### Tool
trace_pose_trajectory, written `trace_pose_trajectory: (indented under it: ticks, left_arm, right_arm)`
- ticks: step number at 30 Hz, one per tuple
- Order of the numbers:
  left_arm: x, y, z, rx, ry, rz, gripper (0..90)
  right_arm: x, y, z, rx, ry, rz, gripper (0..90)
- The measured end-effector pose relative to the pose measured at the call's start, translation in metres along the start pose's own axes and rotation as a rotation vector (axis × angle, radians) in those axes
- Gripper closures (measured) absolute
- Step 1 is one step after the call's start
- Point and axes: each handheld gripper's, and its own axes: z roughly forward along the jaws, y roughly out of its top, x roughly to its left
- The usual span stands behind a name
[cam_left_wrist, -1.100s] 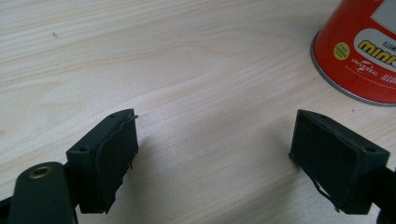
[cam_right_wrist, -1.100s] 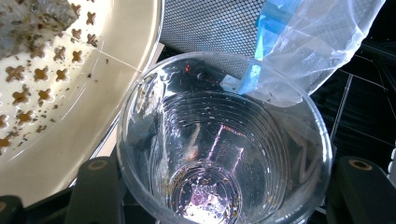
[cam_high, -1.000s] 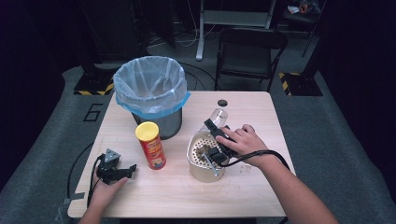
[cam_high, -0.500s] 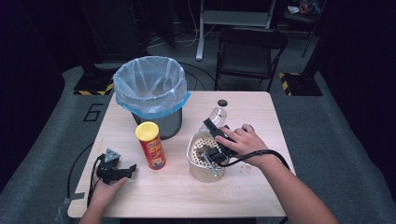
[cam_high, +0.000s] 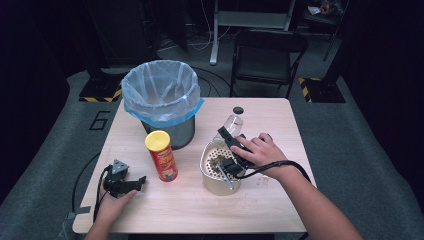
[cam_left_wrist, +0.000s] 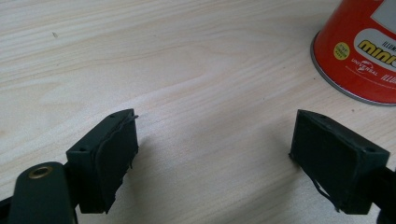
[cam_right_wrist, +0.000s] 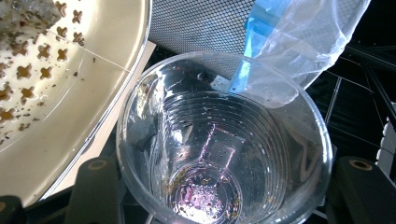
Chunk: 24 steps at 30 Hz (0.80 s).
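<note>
Nothing has moved; right gripper pinches the clear cup, apparently tilted, mouth toward the strainer bowl; left gripper spread.

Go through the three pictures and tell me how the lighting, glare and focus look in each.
High view: the table is evenly lit, the room behind is dark, and the picture is soft. Left gripper view: wood grain is sharp, soft shadows lie beside the open left gripper, and the red can is cropped. Right gripper view: highlights glint inside the clear plastic cup, and the strainer bowl is bright, nearly washed out.
</note>
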Motion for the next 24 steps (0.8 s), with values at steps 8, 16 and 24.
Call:
trace_pose_trajectory:
  ticks: [8, 16, 24]
  left_arm:
    - [0.000, 0.000, 0.000, 0.000, 0.000, 0.000, 14.5]
    - [0.000, 0.000, 0.000, 0.000, 0.000, -0.001, 14.5]
    - [0.000, 0.000, 0.000, 0.001, -0.001, -0.002, 14.5]
  right_arm:
    - [0.000, 0.000, -0.001, 0.006, -0.022, 0.002, 35.9]
    - [0.000, 0.000, -0.004, 0.028, -0.076, 0.293, 35.4]
    - [-0.020, -0.016, -0.005, -0.016, -0.028, 0.776, 35.3]
